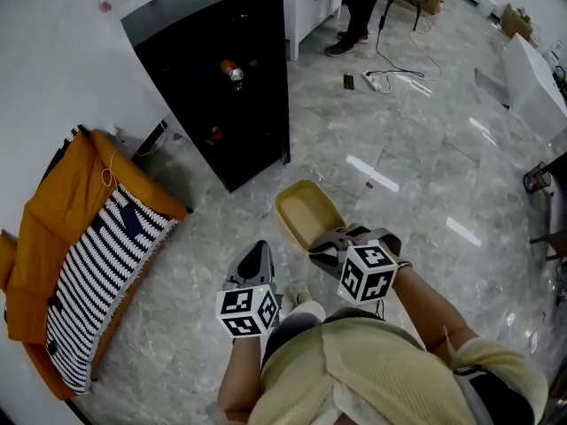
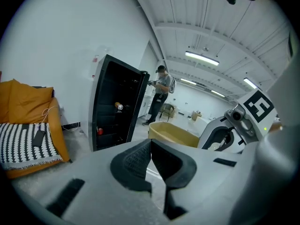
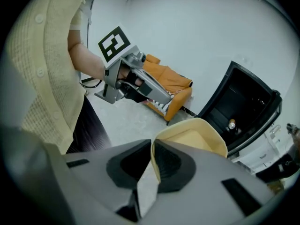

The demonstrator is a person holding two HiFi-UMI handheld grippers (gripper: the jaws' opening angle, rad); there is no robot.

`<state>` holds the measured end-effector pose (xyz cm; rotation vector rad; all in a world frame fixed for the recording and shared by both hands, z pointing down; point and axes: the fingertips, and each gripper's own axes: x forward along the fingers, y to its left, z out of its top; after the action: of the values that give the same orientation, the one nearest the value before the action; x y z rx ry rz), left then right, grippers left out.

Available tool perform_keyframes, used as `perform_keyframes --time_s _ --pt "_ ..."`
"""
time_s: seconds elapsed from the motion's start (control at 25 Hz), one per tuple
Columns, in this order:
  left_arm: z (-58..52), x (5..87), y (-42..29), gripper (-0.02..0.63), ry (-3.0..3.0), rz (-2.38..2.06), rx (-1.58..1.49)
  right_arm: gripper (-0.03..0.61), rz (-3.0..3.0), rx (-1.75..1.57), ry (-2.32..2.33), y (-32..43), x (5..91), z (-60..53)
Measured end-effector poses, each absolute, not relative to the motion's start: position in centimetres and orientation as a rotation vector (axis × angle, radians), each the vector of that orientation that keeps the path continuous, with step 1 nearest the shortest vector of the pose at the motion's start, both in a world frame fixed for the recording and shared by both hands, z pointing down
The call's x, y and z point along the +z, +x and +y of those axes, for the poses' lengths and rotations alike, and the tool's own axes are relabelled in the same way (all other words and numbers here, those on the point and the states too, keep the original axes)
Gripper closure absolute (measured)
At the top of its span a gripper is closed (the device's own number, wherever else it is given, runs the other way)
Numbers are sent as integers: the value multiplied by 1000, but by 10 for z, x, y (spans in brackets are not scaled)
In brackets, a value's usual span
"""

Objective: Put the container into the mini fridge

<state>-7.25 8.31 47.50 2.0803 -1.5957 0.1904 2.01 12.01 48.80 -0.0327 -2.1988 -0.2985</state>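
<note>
A pale yellow container hangs above the floor, held by its near rim in my right gripper, which is shut on it. In the right gripper view the rim is pinched between the pads, and the container opens toward the fridge. The black mini fridge stands open at the back, with a can and a small red item on its shelves. My left gripper is shut and empty, just left of the container, pointing at the fridge.
An orange chair with a striped cushion stands at the left against the wall. A person stands beyond the fridge. A power strip and cables lie on the grey floor, and white furniture is at the right.
</note>
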Motion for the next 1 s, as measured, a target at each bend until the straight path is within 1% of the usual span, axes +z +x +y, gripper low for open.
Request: perform_keyframes --time_s 0.48,1.0 --pt "42 473 -104 591 2045 -1618 170 535 -2186 -304 -67 -16 484 70" --pt "-19 475 -109 589 1941 -1750 197 535 -2213 -364 -204 -18 487 -5"
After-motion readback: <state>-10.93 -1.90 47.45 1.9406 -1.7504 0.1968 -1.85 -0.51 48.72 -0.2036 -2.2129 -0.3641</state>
